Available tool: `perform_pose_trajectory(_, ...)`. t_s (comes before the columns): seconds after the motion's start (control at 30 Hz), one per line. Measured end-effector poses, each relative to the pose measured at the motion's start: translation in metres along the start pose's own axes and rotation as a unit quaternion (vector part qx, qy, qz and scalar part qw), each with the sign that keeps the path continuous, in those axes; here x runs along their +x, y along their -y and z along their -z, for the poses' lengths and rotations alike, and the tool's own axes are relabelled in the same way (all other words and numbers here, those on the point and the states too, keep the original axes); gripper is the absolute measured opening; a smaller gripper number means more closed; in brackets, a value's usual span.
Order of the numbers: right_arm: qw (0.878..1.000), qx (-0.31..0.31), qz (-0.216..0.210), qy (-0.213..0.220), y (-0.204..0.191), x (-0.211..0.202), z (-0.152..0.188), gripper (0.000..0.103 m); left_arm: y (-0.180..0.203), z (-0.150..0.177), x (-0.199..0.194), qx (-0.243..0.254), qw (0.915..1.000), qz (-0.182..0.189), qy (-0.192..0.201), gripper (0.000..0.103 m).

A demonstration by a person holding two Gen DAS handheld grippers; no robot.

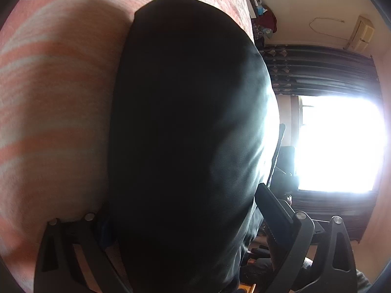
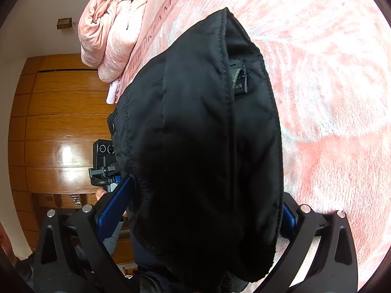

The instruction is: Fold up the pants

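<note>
Mid-fold, not finished. Both tools have cloth in them: left tool [image 1: 185, 210] is clamped on the pants [image 1: 190, 127], black fabric filling the gap between its fingers and bulging fwd over most of the view; right tool [image 2: 202, 205] also gripping pants, at the waistband end, since seam, stitching and size tag [image 2: 238, 79] show there. Pants are lifted off the bed [image 1: 48, 112], hanging/draped from both tools above the pink sheet, not lying flat; can't tell if any part touches the bed. How many folds are done: can't tell, fabric looks bunched and at least doubled at the waistband in the right view, but both views are too blocked to count layers. Judging from that: a fold is being carried over, lay-down and flattening left, prob more folds after. Rolled pink blanket [image 2: 112, 26] sits at far left of bed, well apart from pants. Window [image 1: 337, 144] glare washes out the right side of the left view. Legs/hem not visible in either view.
</note>
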State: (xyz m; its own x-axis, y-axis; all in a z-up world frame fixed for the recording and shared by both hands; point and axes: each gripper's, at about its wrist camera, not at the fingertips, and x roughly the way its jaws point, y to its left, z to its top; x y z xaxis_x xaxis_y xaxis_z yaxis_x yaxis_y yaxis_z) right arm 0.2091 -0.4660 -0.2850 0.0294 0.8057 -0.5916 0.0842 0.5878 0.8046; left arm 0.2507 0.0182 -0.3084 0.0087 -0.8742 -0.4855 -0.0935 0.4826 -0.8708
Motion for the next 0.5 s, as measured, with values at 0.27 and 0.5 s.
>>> perform_pose_trajectory(0.27,1.0,-0.016,0.006,-0.003,-0.008,0.011,-0.002,0.101,0.004,0.001,0.005,-0.011,0.9999,-0.013,0.001,0.09)
perform_pose_trajectory(0.5,0.999,-0.032,0.002,0.014,-0.026,0.019,-0.004,0.053,0.0,0.004,-0.003,-0.026,0.9992,-0.016,0.026,0.051)
